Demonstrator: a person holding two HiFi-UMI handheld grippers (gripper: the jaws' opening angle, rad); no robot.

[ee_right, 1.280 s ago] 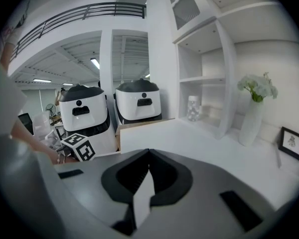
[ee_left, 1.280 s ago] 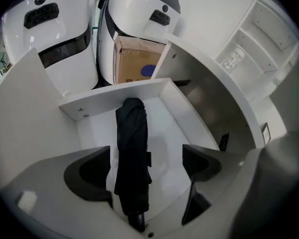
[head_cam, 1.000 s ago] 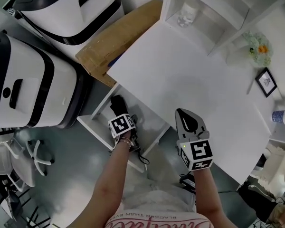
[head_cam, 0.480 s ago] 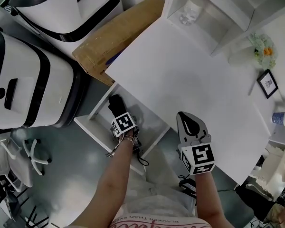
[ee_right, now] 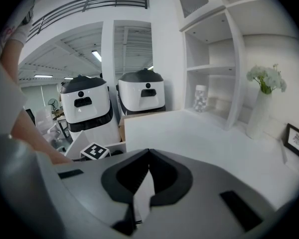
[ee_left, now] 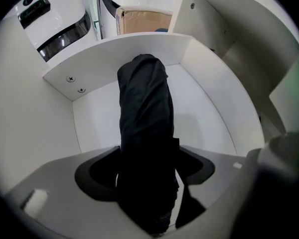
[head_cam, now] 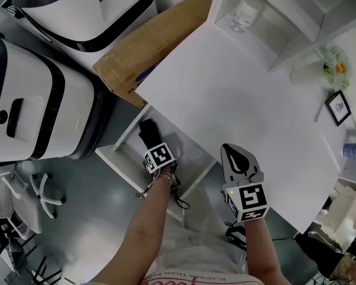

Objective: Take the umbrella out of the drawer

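The left gripper points down, its jaws closing around the black folded fabric umbrella lying between them in the white open drawer; the right gripper, off to its side, is clenched empty

We count two grippers, the left gripper and the right gripper, one umbrella, one drawer, two white robots, one cardboard box, one flower vase, one picture frame.
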